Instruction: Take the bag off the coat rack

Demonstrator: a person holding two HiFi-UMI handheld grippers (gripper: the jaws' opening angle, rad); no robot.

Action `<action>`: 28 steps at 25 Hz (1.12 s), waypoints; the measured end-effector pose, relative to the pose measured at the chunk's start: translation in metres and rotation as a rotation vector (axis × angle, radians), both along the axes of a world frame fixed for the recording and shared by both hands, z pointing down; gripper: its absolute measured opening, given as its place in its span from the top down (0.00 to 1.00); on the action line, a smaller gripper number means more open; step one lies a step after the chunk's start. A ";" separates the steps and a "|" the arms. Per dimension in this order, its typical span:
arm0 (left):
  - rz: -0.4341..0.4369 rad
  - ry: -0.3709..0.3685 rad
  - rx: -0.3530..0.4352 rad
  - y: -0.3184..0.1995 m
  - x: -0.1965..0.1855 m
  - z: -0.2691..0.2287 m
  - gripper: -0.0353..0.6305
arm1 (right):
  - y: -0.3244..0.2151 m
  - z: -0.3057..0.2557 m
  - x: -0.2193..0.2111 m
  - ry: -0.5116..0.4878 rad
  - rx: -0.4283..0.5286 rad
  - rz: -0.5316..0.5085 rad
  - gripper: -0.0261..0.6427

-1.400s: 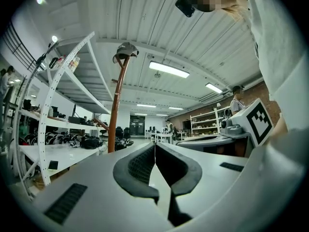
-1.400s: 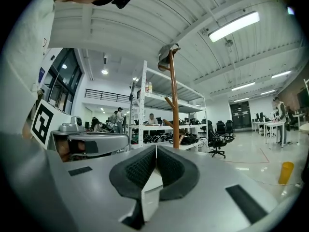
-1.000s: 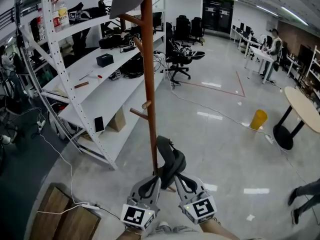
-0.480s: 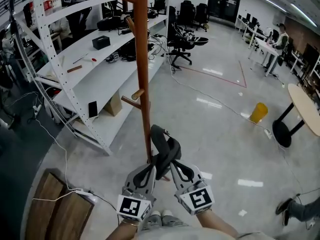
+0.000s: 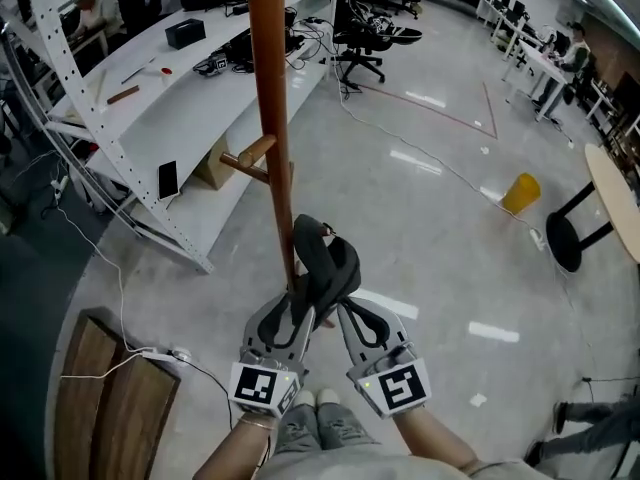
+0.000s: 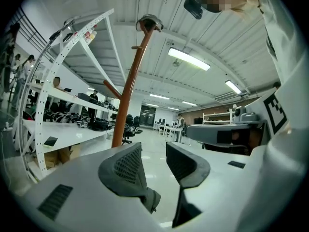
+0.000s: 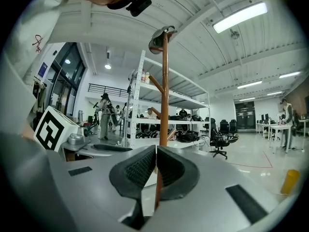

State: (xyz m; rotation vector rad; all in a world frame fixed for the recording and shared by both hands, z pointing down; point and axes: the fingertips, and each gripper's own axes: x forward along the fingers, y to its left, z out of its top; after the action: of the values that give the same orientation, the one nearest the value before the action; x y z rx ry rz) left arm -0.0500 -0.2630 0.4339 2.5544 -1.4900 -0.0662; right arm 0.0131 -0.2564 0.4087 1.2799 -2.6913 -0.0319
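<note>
The brown wooden coat rack (image 5: 272, 118) stands just beyond my two grippers. Its top is cut off in the head view. In the left gripper view a dark rounded bag (image 6: 149, 22) sits on the rack's top, high above the jaws, and the right gripper view shows the bag (image 7: 161, 36) there too. My left gripper (image 5: 308, 268) (image 6: 154, 163) is open with nothing between its jaws, which have just been opening. My right gripper (image 5: 338, 278) (image 7: 156, 166) is shut on nothing. Both point level at the lower pole, side by side.
A white shelf unit (image 5: 150, 78) with tools and cables runs along the left. Wooden boards (image 5: 100, 408) and a power strip lie at lower left. A yellow bin (image 5: 520, 193), a round table (image 5: 620, 198) and office chairs (image 5: 365, 43) stand farther off.
The head view has tilted down, so the rack's top with the bag has left it. Both grippers have sunk toward the lower pole. The left jaws have opened.
</note>
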 end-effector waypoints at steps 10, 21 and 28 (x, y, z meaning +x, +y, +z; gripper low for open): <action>0.005 0.060 -0.102 -0.052 -0.011 0.090 0.62 | -0.030 0.036 0.008 0.020 0.017 0.018 0.93; 0.055 0.086 -0.116 -0.092 0.007 0.130 0.59 | -0.055 0.079 0.015 0.020 -0.010 0.046 0.93; 0.082 0.096 -0.151 -0.107 0.015 0.145 0.57 | -0.057 0.091 0.006 0.011 -0.028 0.029 0.93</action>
State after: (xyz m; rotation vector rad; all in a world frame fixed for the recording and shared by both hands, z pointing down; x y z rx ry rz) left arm -0.0353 -0.3704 0.5794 2.4526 -1.3032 -0.0615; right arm 0.0194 -0.3129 0.4998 1.3069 -2.6539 0.0025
